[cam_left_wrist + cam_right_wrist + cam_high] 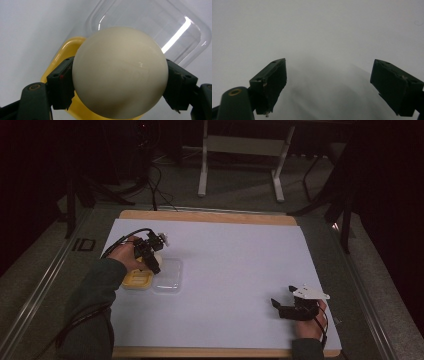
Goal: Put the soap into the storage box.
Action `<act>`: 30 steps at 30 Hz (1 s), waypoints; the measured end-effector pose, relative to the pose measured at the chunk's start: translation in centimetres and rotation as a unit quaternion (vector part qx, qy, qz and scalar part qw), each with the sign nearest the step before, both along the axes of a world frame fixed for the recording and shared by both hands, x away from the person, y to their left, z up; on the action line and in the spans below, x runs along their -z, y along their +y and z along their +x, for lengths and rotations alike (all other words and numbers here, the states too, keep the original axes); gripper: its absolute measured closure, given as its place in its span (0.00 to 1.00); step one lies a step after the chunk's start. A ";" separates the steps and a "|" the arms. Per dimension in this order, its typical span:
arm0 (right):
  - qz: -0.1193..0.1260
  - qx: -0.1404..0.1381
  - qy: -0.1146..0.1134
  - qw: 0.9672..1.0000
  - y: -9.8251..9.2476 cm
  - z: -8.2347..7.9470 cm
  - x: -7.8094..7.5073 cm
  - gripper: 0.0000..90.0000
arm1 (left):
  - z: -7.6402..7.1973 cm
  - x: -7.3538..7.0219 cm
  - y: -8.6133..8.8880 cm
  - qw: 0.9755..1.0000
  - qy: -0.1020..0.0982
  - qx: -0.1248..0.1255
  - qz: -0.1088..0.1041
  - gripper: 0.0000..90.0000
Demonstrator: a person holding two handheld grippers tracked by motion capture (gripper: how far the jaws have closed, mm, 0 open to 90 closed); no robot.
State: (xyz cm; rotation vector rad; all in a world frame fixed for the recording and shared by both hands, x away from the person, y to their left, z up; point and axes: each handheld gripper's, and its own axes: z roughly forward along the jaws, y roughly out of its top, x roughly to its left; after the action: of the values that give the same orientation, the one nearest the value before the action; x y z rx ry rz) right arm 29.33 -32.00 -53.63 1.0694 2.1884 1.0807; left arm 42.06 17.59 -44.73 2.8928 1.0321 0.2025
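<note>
From above, at about 9 o'clock on the white table (235, 285), your left gripper (150, 256) hangs over a yellow container (136, 280) with a clear lid (168, 276) lying just beside it at its 3 o'clock; the cream ball (157, 256) is barely visible at the jaws, so I judge the pickup done and the drop into the container not yet made. Your right gripper (283, 308) rests near 4 o'clock on the table, well apart from all of this. Along the left gripper's jaws, the ball (120, 72) is clamped between both pads, 1 at its 9 o'clock and 1 at its 3 o'clock, above the yellow container (63, 53), whose inside is mostly hidden behind it, so I cannot tell whether it holds anything; the lid (150, 22) lies at 1 o'clock, with nothing in it. Along the right gripper (328, 86), the jaws stand wide apart, gripping nothing, over bare table (317, 27).
</note>
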 end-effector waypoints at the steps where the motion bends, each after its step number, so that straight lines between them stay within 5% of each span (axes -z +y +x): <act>1: 0.000 0.000 0.000 1.000 0.0 0.0 0.0 0.15 | 0.0 0.0 0.1 1.000 -0.002 -0.004 -0.001 0.26; 30: -0.001 0.000 -0.001 1.000 0.0 0.0 0.0 0.15 | 0.0 0.6 2.9 0.999 0.004 -0.039 -0.005 0.26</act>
State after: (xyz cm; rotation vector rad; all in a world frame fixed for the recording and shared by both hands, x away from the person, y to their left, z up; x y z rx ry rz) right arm 29.33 -31.99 -53.63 1.0675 2.1884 1.0798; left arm 42.02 20.46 -45.33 2.8493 1.1446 0.1904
